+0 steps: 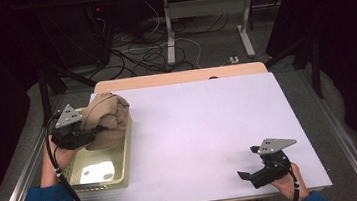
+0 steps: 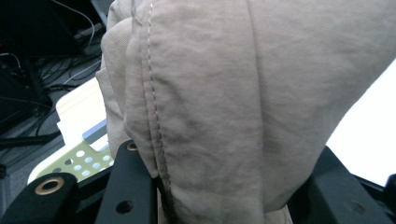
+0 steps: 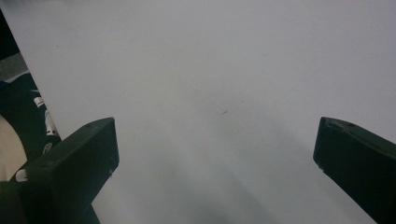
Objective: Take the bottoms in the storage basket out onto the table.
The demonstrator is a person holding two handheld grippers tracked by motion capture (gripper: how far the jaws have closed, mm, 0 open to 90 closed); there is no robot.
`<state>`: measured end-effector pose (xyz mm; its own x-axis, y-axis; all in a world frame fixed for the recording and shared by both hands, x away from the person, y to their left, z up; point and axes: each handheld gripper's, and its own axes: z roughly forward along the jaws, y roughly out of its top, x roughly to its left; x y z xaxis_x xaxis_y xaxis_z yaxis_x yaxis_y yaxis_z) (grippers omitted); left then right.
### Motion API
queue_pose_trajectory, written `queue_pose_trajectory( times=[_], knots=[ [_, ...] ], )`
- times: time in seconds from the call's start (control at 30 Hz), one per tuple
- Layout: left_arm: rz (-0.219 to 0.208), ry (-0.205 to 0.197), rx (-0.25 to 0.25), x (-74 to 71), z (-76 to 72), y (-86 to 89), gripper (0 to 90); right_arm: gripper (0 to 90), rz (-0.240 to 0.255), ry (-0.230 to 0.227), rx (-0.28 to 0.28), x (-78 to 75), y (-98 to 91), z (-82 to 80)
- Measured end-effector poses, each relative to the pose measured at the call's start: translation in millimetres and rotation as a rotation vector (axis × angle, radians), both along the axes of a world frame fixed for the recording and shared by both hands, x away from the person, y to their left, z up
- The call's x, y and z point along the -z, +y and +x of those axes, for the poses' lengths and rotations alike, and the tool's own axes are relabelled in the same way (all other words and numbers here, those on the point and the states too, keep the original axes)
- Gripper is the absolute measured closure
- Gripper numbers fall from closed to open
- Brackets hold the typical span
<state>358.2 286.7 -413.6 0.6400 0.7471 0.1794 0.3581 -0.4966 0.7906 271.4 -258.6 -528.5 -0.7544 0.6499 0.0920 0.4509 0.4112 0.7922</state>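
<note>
Darkness fills most of the room: black curtains at both sides, and beyond the table a grey floor strewn with cables (image 1: 136,54) and the pale legs of one further desk (image 1: 205,7). One white table (image 1: 209,127) takes up the middle, with a strip of bare wood along its far edge. One pale green perforated basket (image 1: 122,161) sits on the table's left side. One bundle of beige cloth (image 1: 105,120) is there, bunched and seamed, lifted over the basket's far end; in the left gripper view it bulges up and out from between the two black jaws, with the basket's holed wall low to the left of them. Left gripper (image 1: 85,135) is clamped on that cloth, its jaws pressing the folds. Right gripper (image 1: 249,176) rests near the table's front right corner, well apart from the cloth, its jaws standing wide apart with bare white tabletop between them.
</note>
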Motion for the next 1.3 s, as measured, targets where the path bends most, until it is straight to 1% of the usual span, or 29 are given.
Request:
queue_pose_trajectory(
  times=[0.07,0.17,0.2,0.23,0.3,0.37,0.47,0.5,0.53,0.57,0.6,0.67,0.7,0.77,0.8,0.87,0.97,1.1,1.17,1.3],
  knots=[
    [-0.002,-0.011,0.003,-1.3,-0.9,-1.4,58.4,0.0,-0.002,0.001,0.001,0.1,0.0,-0.1],
    [-0.008,-0.016,0.012,-3.9,-2.7,-4.0,58.4,0.0,-0.001,-0.005,-0.001,0.1,0.3,0.1],
    [-0.001,-0.014,0.022,-5.2,-3.2,-4.3,58.4,0.0,-0.005,-0.008,-0.001,0.1,0.1,0.2],
    [-0.012,-0.019,0.021,-5.3,-3.7,-6.1,58.4,0.0,-0.004,-0.007,-0.001,0.2,0.2,0.1],
    [-0.004,-0.019,0.025,-6.4,-4.5,-8.5,58.4,0.0,-0.002,-0.003,-0.001,0.0,0.4,-0.1],
    [-0.005,-0.023,0.028,-7.1,-5.3,-10.8,58.4,0.0,-0.002,0.001,0.000,-0.1,0.5,-0.5],
    [-0.011,-0.024,0.033,-9.6,-6.6,-12.9,58.4,0.0,-0.006,-0.013,-0.009,0.0,0.0,0.6],
    [-0.016,-0.028,0.030,-10.2,-6.6,-13.6,58.4,0.0,-0.003,0.001,0.000,-0.1,0.4,-0.6],
    [-0.021,-0.028,0.029,-10.4,-6.8,-14.7,58.4,0.0,-0.005,-0.004,-0.002,0.0,0.4,-0.3],
    [-0.014,-0.024,0.033,-11.3,-7.1,-15.3,58.4,0.0,-0.007,-0.010,-0.003,0.0,0.3,0.1],
    [-0.019,-0.029,0.030,-11.2,-7.3,-16.6,58.3,0.0,-0.007,-0.016,-0.009,0.0,0.2,0.6],
    [-0.020,-0.025,0.034,-12.1,-7.7,-18.2,58.3,0.0,-0.006,-0.013,-0.009,0.1,0.1,0.6],
    [-0.019,-0.025,0.036,-12.4,-7.8,-19.1,58.3,0.0,-0.002,-0.003,-0.002,0.1,0.4,-0.2],
    [-0.028,-0.029,0.038,-12.3,-8.1,-21.2,58.4,0.0,-0.005,-0.006,0.000,0.1,0.6,-0.2],
    [-0.018,-0.030,0.043,-13.1,-8.3,-22.0,58.3,0.0,-0.007,-0.009,-0.002,0.1,0.6,0.0],
    [-0.020,-0.030,0.044,-13.7,-8.5,-23.7,58.3,0.0,-0.008,-0.013,-0.008,0.4,0.6,0.8],
    [-0.026,-0.032,0.046,-13.9,-8.5,-25.8,58.3,0.0,-0.008,-0.010,-0.003,0.6,0.8,0.9],
    [-0.018,-0.038,0.059,-14.7,-8.4,-30.8,58.3,0.0,-0.004,-0.003,0.001,0.4,0.8,0.3],
    [-0.021,-0.036,0.061,-15.3,-9.0,-32.9,58.3,0.0,-0.008,-0.011,-0.004,0.5,0.7,1.0],
    [-0.023,-0.042,0.066,-16.0,-8.7,-36.4,58.3,0.0,-0.009,-0.012,-0.002,0.6,0.7,1.0]
  ],
)
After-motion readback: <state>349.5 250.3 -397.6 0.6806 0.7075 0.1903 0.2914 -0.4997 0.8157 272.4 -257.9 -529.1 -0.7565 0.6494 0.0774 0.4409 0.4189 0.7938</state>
